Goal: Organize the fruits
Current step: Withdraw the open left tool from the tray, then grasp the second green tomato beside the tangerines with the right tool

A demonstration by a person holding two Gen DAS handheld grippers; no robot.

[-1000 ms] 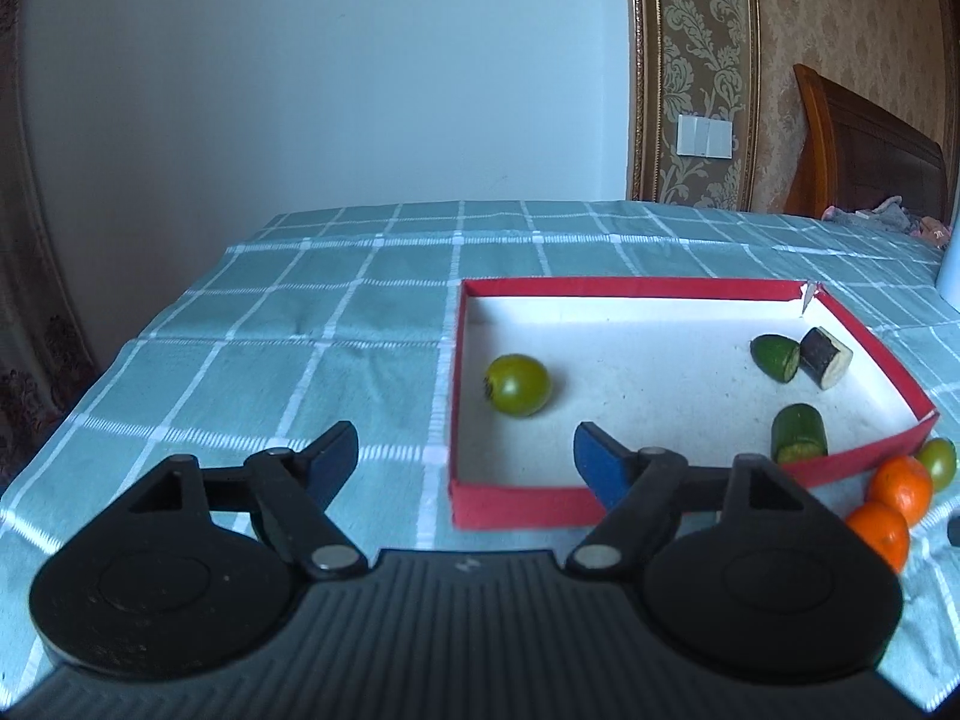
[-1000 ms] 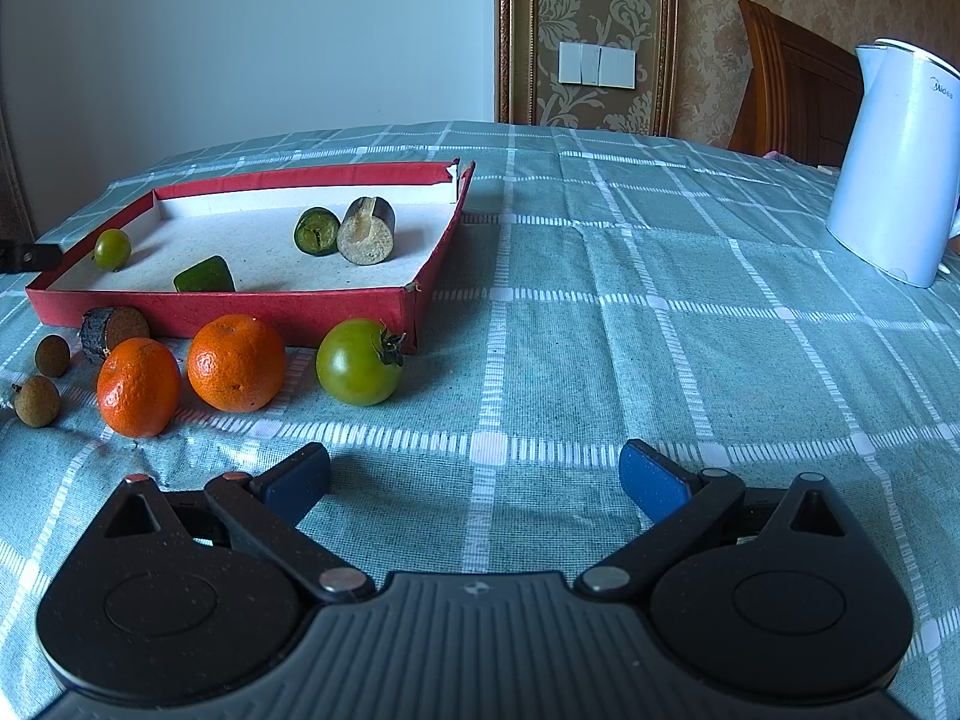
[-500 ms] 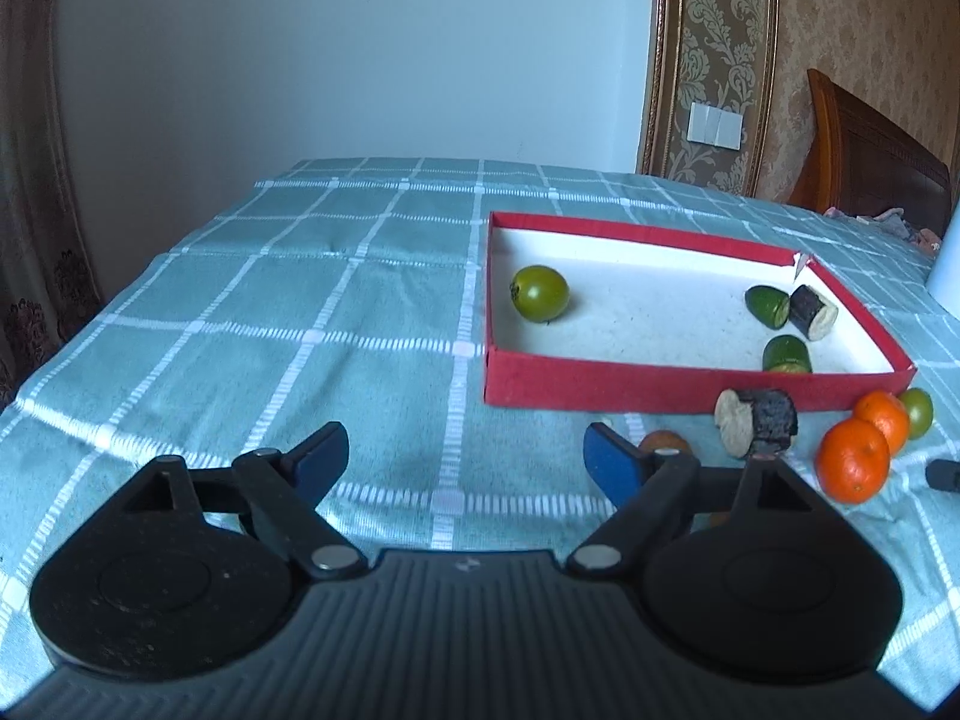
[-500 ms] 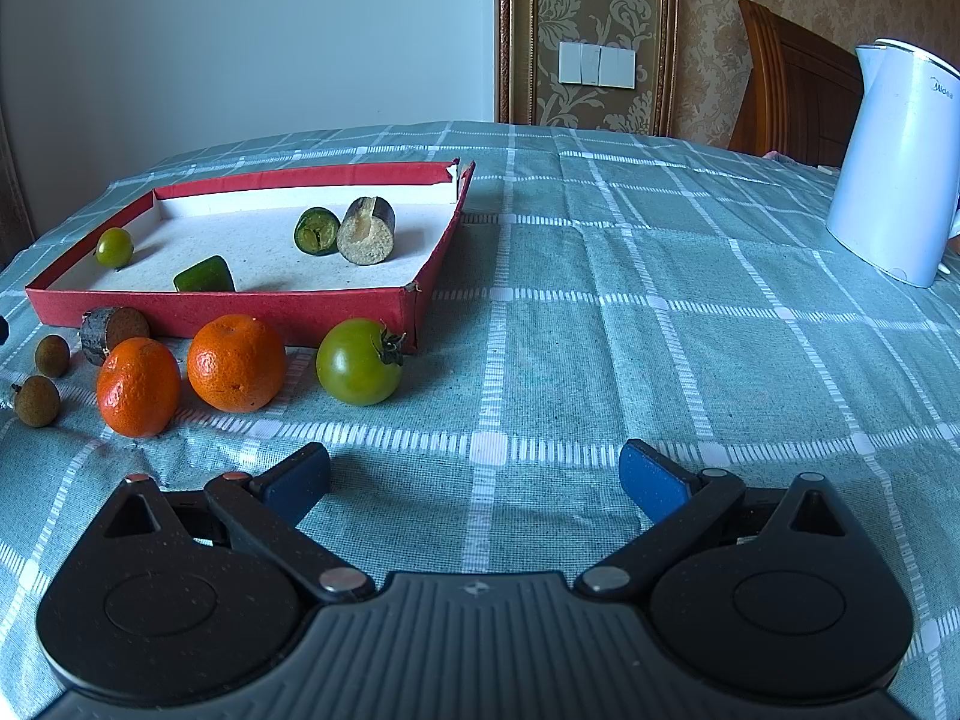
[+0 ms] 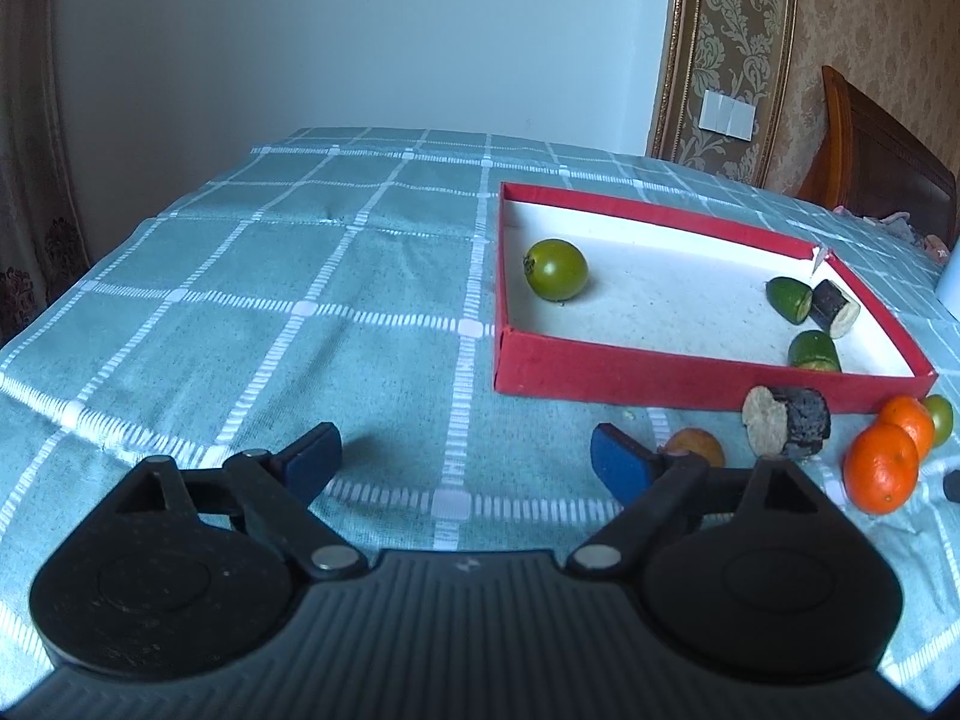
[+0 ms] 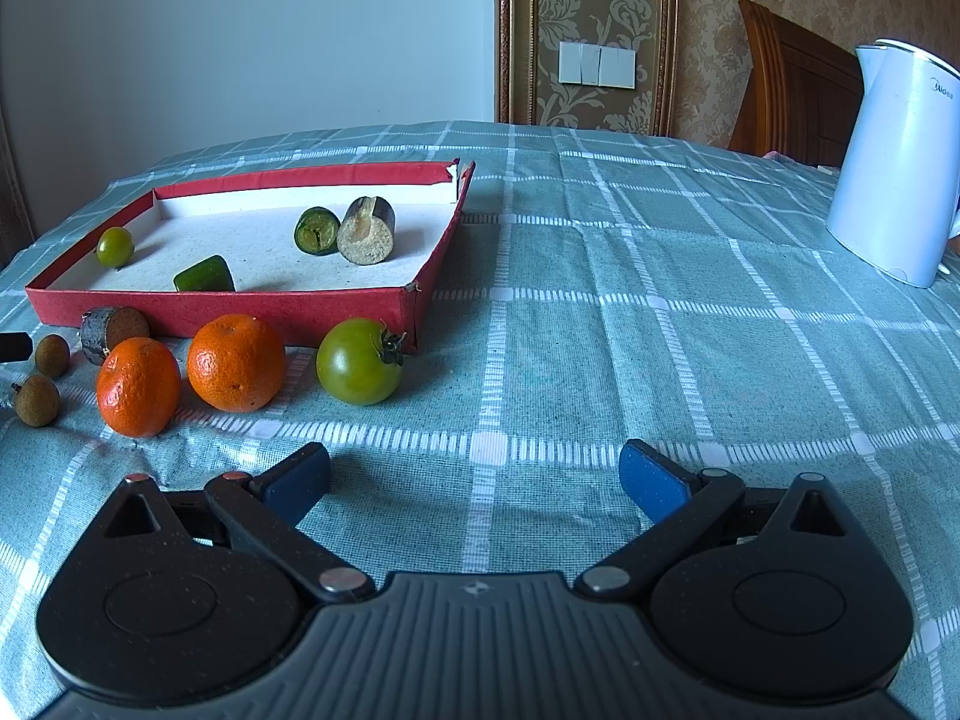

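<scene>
A red tray (image 5: 660, 372) (image 6: 240, 306) holds a small green tomato (image 5: 555, 269) (image 6: 115, 246), two green cut pieces (image 6: 317, 230) (image 6: 204, 275) and a dark cut stub (image 6: 366, 230). In front of it lie two oranges (image 6: 235, 362) (image 6: 138, 386), a large green tomato (image 6: 359, 361), a dark stub (image 5: 786, 429) (image 6: 113, 327) and two brown longans (image 6: 37, 399) (image 6: 51, 354). My left gripper (image 5: 465, 459) is open and empty, left of a longan (image 5: 695, 447). My right gripper (image 6: 474, 477) is open and empty, in front of the fruits.
A white kettle (image 6: 897, 162) stands at the right on the teal checked tablecloth (image 6: 660, 330). A wooden chair (image 6: 792, 78) and a wall are behind the table. The table's left edge (image 5: 72, 294) drops off near a curtain.
My left gripper has pulled back from the tray and toward the table's front, so the loose fruits come into its view. The right gripper has not moved.
</scene>
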